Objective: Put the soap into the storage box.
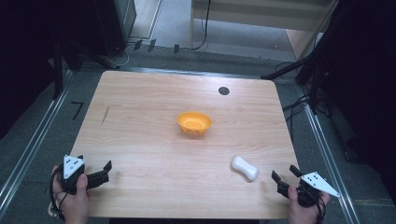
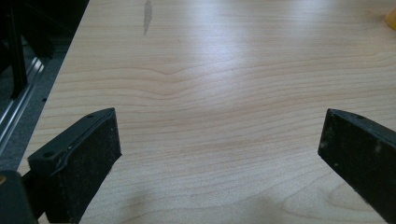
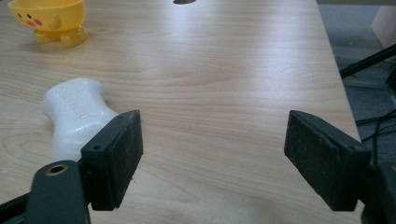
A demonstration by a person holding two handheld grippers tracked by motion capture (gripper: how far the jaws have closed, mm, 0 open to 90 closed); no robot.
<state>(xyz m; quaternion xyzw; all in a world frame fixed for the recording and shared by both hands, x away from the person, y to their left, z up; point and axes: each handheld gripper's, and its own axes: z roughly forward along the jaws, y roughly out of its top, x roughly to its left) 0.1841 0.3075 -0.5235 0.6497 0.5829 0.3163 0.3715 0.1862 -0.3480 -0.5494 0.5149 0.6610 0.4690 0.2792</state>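
As table (image 1: 140, 140) lies: one bowl (image 1: 194, 123), one soap (image 1: 245, 168).

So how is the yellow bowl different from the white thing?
The bowl is yellow and round, and stands upright on little feet near the table's middle. The white thing is long with a narrow waist, and lies flat close to the right gripper. Both rest on the wooden table, and no gripper touches them.

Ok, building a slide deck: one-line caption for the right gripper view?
Right gripper open above the wooden table, white soap-shaped object beside its left jaw, yellow bowl beyond.
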